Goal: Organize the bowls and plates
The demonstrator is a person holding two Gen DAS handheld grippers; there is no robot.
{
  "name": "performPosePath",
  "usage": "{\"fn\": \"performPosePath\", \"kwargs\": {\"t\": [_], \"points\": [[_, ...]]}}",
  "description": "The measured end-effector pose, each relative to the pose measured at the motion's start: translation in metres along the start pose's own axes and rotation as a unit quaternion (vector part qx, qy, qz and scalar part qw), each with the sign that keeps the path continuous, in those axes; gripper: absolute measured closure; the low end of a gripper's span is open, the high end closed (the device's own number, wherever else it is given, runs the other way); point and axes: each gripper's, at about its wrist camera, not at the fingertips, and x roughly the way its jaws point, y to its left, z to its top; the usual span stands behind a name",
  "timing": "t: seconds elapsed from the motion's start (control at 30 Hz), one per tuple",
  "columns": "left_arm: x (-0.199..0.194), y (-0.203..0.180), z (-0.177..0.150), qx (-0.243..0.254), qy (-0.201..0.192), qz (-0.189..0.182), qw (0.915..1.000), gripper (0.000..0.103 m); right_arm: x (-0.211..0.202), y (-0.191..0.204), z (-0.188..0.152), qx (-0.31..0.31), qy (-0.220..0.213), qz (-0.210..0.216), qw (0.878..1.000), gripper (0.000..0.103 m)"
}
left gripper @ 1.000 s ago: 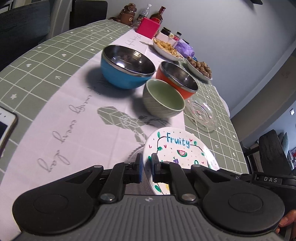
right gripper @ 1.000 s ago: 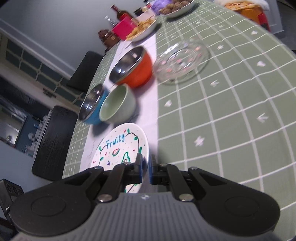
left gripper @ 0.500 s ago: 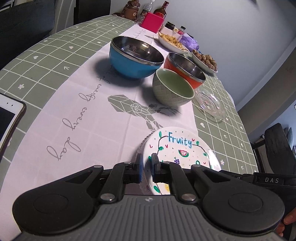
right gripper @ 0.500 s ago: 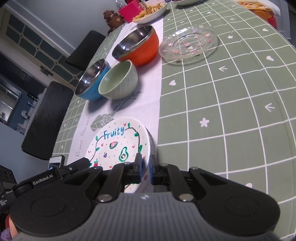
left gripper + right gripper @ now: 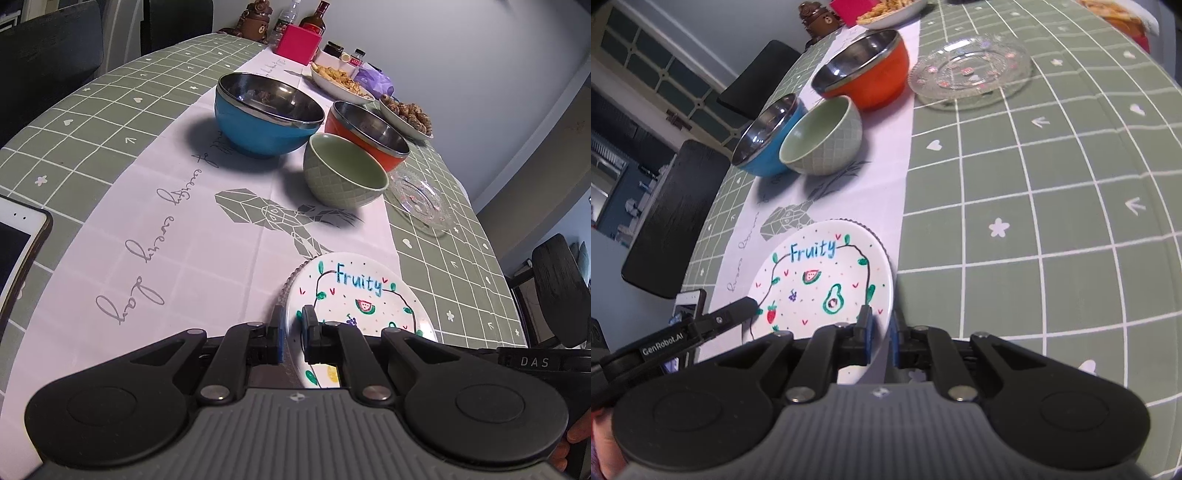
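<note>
The white round ceramic plate painted with fruit and the word "Fruity" (image 5: 827, 280) sits at the near end of the white printed runner on the tabletop (image 5: 1052, 206), and a ridged clear rim shows under its far edge, which suggests a second, glass plate beneath it. The left tool (image 5: 292, 332) is clamped on the plate's near-left rim; the right tool (image 5: 881, 332) is clamped on its near-right rim, one finger above and one below. Whether the plate is resting or slightly raised cannot be told. Hazard one: both grips hold only the thin glazed edge, so unequal lift or pull between the two hands could tilt the plate and let it slide out. Hazard two: if the lower plate is only partly caught, it may drop free. Hazard three: the green patterned ceramic bowl (image 5: 345, 171), the blue steel-lined bowl (image 5: 264, 114) and the orange steel-lined bowl (image 5: 369, 133) stand close together ahead; a low carry could strike them. The clear glass dish with pink dots (image 5: 971, 70) lies well apart.
</note>
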Motion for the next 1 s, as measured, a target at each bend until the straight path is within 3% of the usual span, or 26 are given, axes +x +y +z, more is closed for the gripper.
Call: {"fn": "performPosePath", "kwargs": {"t": [0.3,0.37,0.67,0.8,1.0], "points": [[0.001,-0.007,-0.001,0.032,-0.002,0.013,0.9994,0.093,0.0,0.006,-0.001,-0.03,-0.004,-0.013,0.999,0.094],[0.001,-0.009,-0.002,0.043,-0.003,0.02,0.9989,0.088,0.0,0.007,-0.001,-0.032,-0.005,-0.014,0.999,0.094],[0.004,-0.013,-0.003,0.063,-0.003,0.028,0.9976,0.085,-0.003,0.009,-0.002,-0.043,-0.015,-0.02,0.999,0.093],[0.004,-0.011,-0.003,0.051,-0.003,0.029,0.9983,0.083,-0.01,0.012,0.001,-0.054,-0.038,-0.039,0.997,0.088],[-0.002,-0.008,0.0,0.033,-0.022,0.032,0.9987,0.065,-0.013,0.006,0.004,-0.036,-0.044,-0.045,0.997,0.072]]}}
